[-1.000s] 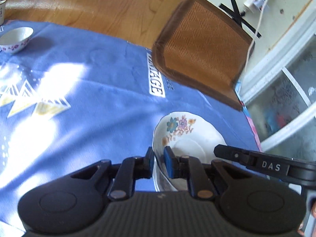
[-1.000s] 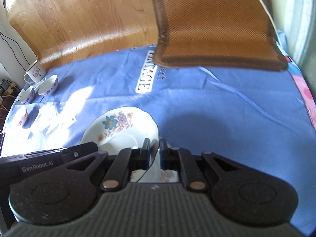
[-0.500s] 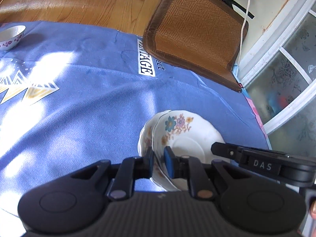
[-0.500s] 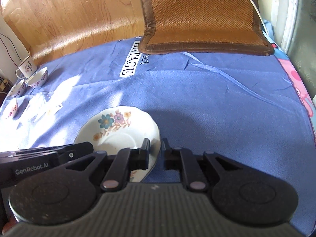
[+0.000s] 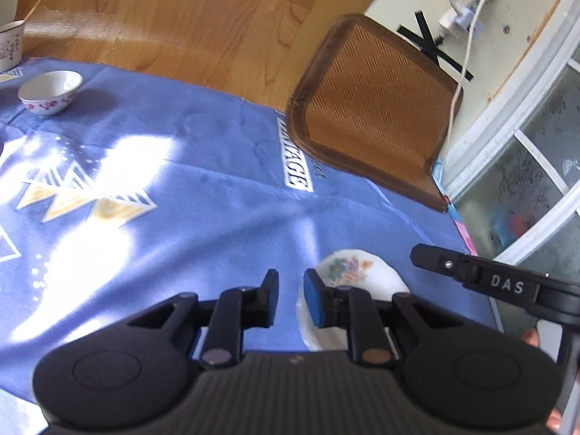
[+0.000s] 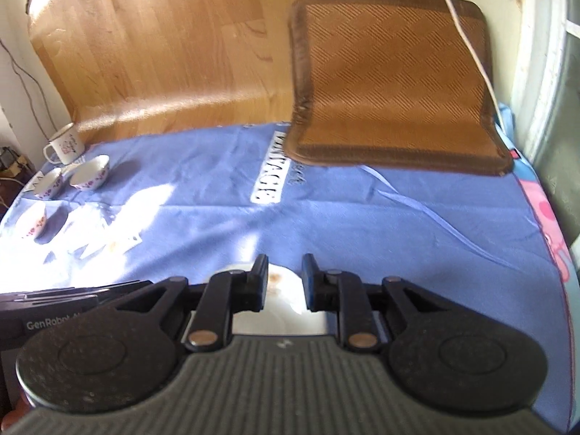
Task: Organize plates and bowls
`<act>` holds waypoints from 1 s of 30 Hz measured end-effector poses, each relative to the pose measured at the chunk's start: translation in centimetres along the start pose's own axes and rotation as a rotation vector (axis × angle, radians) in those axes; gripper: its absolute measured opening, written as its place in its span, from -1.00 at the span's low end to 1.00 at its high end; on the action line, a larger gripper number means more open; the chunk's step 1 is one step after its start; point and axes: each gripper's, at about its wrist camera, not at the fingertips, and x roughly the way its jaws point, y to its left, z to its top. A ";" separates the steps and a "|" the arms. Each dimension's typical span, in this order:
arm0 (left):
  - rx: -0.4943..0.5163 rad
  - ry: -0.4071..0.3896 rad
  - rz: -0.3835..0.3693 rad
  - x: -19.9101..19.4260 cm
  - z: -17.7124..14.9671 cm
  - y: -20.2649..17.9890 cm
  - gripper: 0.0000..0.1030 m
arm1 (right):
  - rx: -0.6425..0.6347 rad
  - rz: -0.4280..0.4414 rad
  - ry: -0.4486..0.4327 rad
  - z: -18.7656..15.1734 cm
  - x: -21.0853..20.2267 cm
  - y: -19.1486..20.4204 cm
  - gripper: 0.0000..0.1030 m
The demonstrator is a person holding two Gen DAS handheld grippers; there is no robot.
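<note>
A white plate with a flower print lies on the blue cloth, half hidden behind my left gripper's right finger. My left gripper is open and empty, just left of the plate. In the right wrist view the plate shows between and below the fingers of my right gripper, which is open and empty above it. Whether a second plate lies under it is hidden. Small floral bowls stand at the far left; one also shows in the left wrist view.
A white mug stands by the bowls at the far left edge. A brown woven mat lies at the back right over the cloth. A white cable crosses it. A window frame lines the right side.
Both grippers have opened and let go of the plates. Both have drawn back and up, so the plate now sits lower and mostly hidden behind the fingers.
</note>
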 end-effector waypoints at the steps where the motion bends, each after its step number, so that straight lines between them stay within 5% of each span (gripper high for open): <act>1: -0.004 -0.012 0.012 -0.4 0.1 0.7 -0.69 | -0.008 0.012 -0.004 0.2 0.0 0.7 -0.54; 17: -0.229 -0.147 0.248 -10.4 1.6 20.8 -0.69 | -0.185 0.307 0.194 2.7 8.5 19.0 -0.54; 21: -0.292 -0.192 0.329 -10.4 1.2 25.5 -0.69 | -0.209 0.363 0.236 3.7 10.9 24.4 -0.54; 30: -0.299 -0.195 0.432 -8.8 6.5 29.9 -0.55 | -0.263 0.410 0.273 6.0 15.7 33.1 -0.54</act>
